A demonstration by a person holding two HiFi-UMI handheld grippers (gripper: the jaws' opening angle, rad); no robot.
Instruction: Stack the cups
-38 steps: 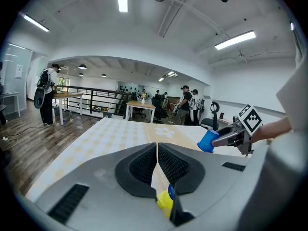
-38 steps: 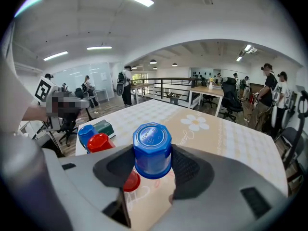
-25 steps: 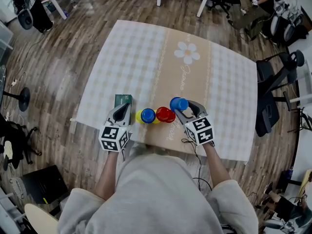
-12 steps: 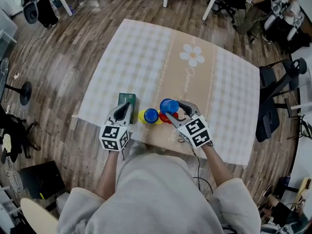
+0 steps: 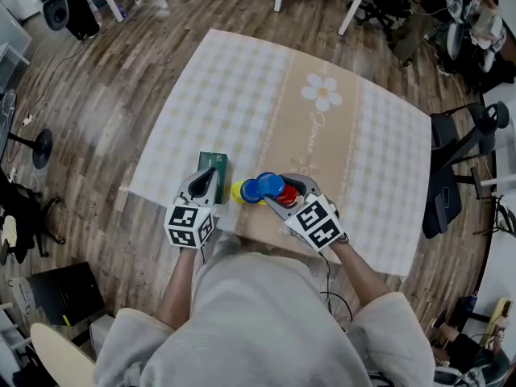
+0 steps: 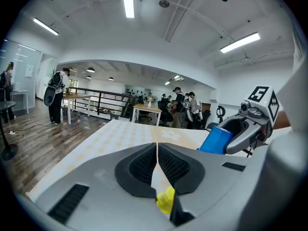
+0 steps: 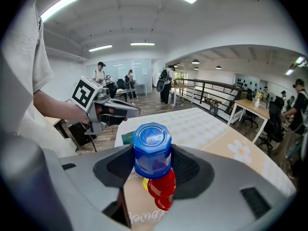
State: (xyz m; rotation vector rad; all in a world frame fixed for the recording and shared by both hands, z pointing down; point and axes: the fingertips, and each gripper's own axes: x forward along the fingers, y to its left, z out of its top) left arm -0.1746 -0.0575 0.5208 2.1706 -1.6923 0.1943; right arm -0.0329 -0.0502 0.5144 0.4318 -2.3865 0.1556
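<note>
My right gripper [image 5: 276, 192] is shut on an upside-down blue cup [image 5: 271, 185], held just above the table. In the right gripper view this blue cup [image 7: 152, 149] fills the gap between the jaws, with red cups [image 7: 161, 189] and a sliver of yellow cup [image 7: 144, 182] below it. A second blue cup [image 5: 250, 190] sits on the yellow cup [image 5: 236, 193] directly to its left, and the red cup [image 5: 289, 195] is partly hidden under my right gripper. My left gripper [image 5: 201, 185] rests shut and empty left of the yellow cup [image 6: 166, 199].
A dark green box [image 5: 212, 166] lies beside the left gripper's tip. The cups stand near the front edge of the checked tablecloth [image 5: 242, 95] with a flower print [image 5: 322, 92]. Office chairs [image 5: 451, 160] stand to the right of the table.
My right gripper has carried the blue cup leftward and nearer, from right of the red cup to over it, beside the blue-on-yellow cups. The left gripper has stayed put.
</note>
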